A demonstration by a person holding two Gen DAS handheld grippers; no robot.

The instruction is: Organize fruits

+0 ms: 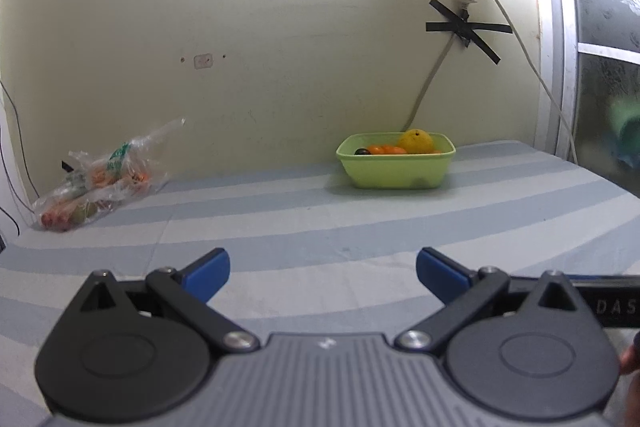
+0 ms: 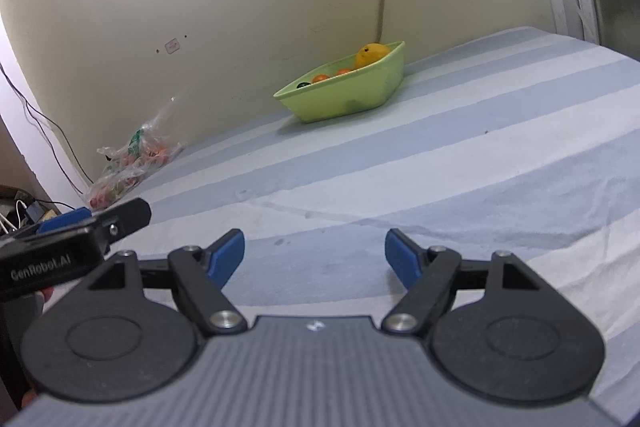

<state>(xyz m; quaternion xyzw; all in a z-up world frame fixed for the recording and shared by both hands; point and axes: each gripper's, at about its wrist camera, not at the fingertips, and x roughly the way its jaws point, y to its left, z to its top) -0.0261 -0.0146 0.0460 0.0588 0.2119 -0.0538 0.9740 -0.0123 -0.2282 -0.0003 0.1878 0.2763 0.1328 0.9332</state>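
A light green bowl (image 1: 396, 175) stands far ahead near the wall on the striped cloth. It holds a large yellow fruit (image 1: 417, 141), small orange fruits (image 1: 384, 149) and a dark round one (image 1: 362, 151). A clear plastic bag (image 1: 100, 183) with more orange and green produce lies far left against the wall. My left gripper (image 1: 322, 267) is open and empty, well short of both. In the right wrist view my right gripper (image 2: 315, 251) is open and empty too, with the bowl (image 2: 344, 99) and the yellow fruit (image 2: 371, 54) ahead and the bag (image 2: 132, 163) to the left.
Blue and white striped cloth (image 1: 320, 223) covers the surface between the grippers and the bowl. Taped cables (image 1: 464, 27) hang down the wall behind the bowl, and a window frame (image 1: 564, 67) stands to the right. The left tool's black casing (image 2: 48, 263) shows beside my right gripper.
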